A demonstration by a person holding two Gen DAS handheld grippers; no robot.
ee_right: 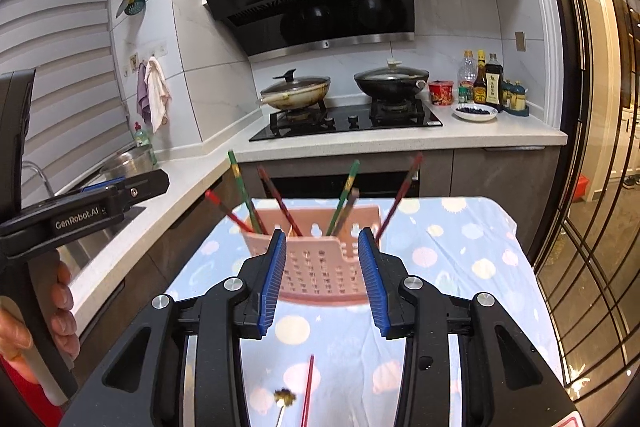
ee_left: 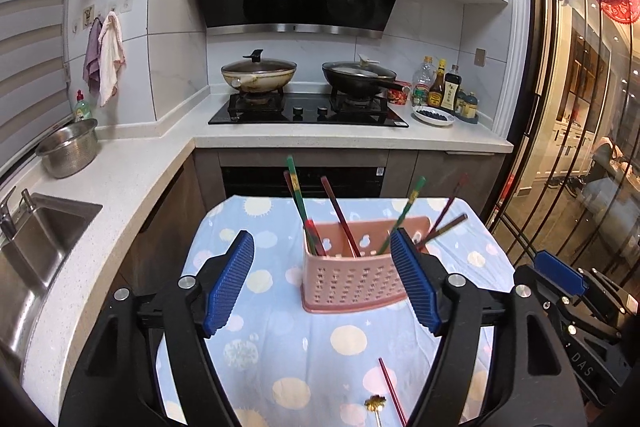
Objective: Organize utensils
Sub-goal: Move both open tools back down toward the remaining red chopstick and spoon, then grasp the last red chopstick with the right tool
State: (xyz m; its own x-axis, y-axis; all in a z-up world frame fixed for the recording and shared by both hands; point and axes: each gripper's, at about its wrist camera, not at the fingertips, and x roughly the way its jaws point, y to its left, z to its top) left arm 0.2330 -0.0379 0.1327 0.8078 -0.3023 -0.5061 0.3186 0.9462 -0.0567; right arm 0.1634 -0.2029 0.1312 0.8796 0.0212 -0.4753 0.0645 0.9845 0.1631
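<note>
left gripper (ee_left: pixel 322 285): jaws wide, holding nothing | right gripper (ee_right: pixel 322 279): jaws wide, holding nothing | pink utensil caddy (ee_left: pixel 352 277): on the blue spotted tablecloth (ee_left: pixel 280 355) near the table's far edge; chopsticks (ee_left: pixel 298 203) stand tilted in it | one red chopstick (ee_right: pixel 307 391) lies near the near edge; gold-ended utensil (ee_right: pixel 285 395) just beside it

Right gripper (ee_right: pixel 322 277): open, empty, above the cloth (ee_right: pixel 460 267).
Holder (ee_right: pixel 320 263): pink, held chopsticks (ee_right: pixel 280 203).
Near edge: one red chopstick (ee_right: pixel 307 391), small spoon (ee_right: pixel 283 401).
</note>
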